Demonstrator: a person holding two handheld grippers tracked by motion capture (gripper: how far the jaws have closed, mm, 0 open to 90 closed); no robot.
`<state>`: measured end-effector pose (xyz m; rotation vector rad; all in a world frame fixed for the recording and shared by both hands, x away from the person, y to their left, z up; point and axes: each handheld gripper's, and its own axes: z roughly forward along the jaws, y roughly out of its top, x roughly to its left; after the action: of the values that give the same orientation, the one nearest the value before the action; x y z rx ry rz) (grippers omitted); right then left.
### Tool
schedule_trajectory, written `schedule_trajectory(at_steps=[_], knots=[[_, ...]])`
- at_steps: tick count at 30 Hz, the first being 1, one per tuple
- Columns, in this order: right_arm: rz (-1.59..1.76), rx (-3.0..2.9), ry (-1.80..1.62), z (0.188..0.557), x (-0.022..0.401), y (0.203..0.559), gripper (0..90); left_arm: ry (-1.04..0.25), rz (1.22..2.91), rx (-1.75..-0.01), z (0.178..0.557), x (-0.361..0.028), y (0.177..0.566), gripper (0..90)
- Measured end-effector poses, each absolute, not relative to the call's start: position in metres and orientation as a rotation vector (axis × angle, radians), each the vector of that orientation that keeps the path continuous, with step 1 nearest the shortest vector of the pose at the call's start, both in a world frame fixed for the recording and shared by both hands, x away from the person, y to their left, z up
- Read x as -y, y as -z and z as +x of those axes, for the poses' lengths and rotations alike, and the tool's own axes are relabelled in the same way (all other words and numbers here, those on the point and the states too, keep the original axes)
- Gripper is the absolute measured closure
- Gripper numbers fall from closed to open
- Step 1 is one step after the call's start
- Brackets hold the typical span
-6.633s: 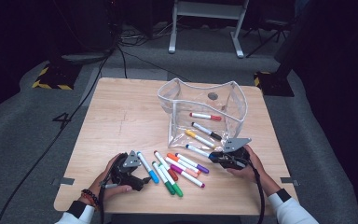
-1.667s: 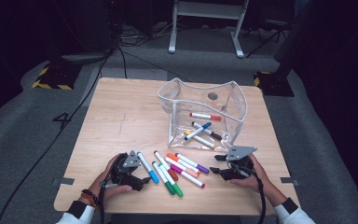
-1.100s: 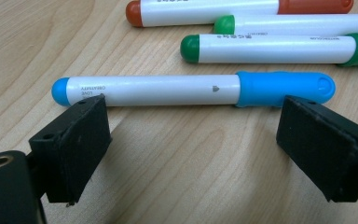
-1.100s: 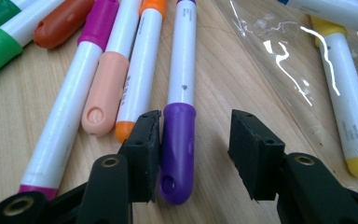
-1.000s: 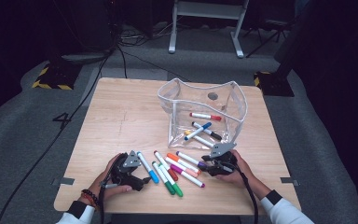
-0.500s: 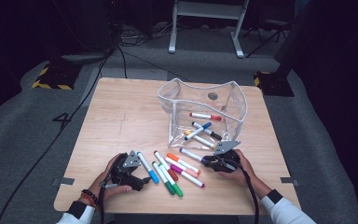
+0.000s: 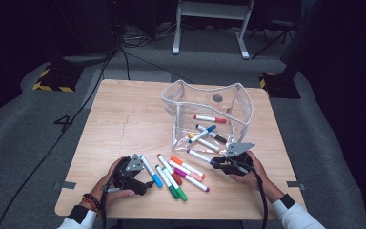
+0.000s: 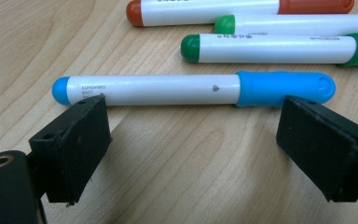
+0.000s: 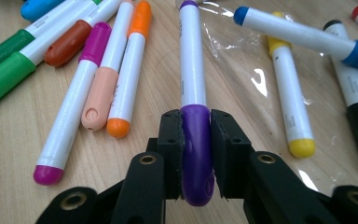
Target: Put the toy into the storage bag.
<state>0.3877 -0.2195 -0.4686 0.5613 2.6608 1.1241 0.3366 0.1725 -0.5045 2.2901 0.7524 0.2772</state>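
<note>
Since a second ago my right gripper (image 9: pixel 196 154) has been closing and now clamps the purple marker (image 9: pixel 192 79), its tip toward the clear pouch (image 7: pixel 205 95) at twelve o'clock. Left gripper (image 8: pixel 191 149) gapes wide, empty, before the blue marker (image 8: pixel 191 88).

We look down from above the table (image 7: pixel 124 119); both gripper views sit close, sharing the loose markers (image 7: pixel 174 174).

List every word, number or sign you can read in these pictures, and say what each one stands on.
"4": painted in black on the grey floor left of the table.
Small arrow-like mark: on the white barrel of the blue-capped marker.
Small grey print on that marker and on the green-capped marker: too small and blurred to read.
</note>
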Motion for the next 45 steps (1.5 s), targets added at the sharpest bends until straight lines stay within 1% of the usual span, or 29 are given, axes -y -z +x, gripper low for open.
schedule_trajectory(at_steps=[15, 23, 36, 41, 45], knots=[[0.47, -2.628, -1.166, 0.37, 0.218, 0.43, 75.1, -0.278, 2.29, -0.751, 0.337, -0.172, 0.505, 10.1], [0.399, -2.586, -1.175, 0.367, 0.218, 0.391, 75.1, -0.279, 2.29, -0.752, 0.336, -0.173, 0.504, 10.1], [0.356, -2.493, -1.222, 0.377, 0.227, 0.323, 75.1, -0.282, 2.289, -0.765, 0.335, -0.172, 0.504, 10.1], [0.354, -2.443, -1.23, 0.384, 0.228, 0.303, 75.1, -0.281, 2.288, -0.764, 0.336, -0.172, 0.504, 10.1], [0.364, -2.423, -1.229, 0.391, 0.229, 0.294, 75.1, -0.281, 2.288, -0.763, 0.336, -0.172, 0.504, 10.1]])
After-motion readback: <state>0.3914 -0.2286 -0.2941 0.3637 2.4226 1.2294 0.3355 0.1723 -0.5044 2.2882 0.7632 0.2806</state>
